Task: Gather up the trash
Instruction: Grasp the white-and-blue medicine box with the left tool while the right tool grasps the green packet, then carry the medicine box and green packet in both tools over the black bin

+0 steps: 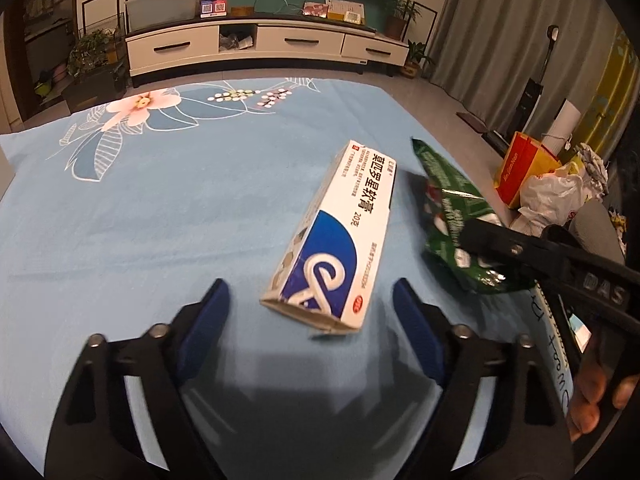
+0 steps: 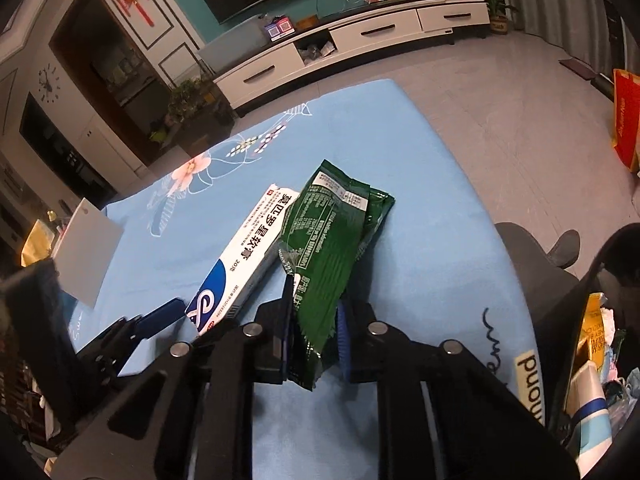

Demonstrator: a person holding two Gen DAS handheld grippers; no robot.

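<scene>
A white and blue ointment box (image 1: 340, 232) lies on the light blue flowered cloth (image 1: 140, 208). Its near end sits between the blue pads of my left gripper (image 1: 310, 304), which is open, with a gap on both sides. To its right, a crumpled green snack packet (image 1: 452, 200) is pinched at its near end by a black finger (image 1: 504, 242) of the right gripper. In the right wrist view my right gripper (image 2: 315, 312) is shut on the green packet (image 2: 332, 224), whose far part rests against the box (image 2: 248, 248). A blue left fingertip (image 2: 160, 316) shows beside the box.
An open dark bag (image 2: 592, 344) holding rubbish stands at the cloth's right edge. A white card (image 2: 88, 248) lies at the left edge. On the floor to the right are a red and yellow bag (image 1: 524, 164) and a white plastic bag (image 1: 552, 196). A white TV cabinet (image 1: 264, 44) lines the far wall.
</scene>
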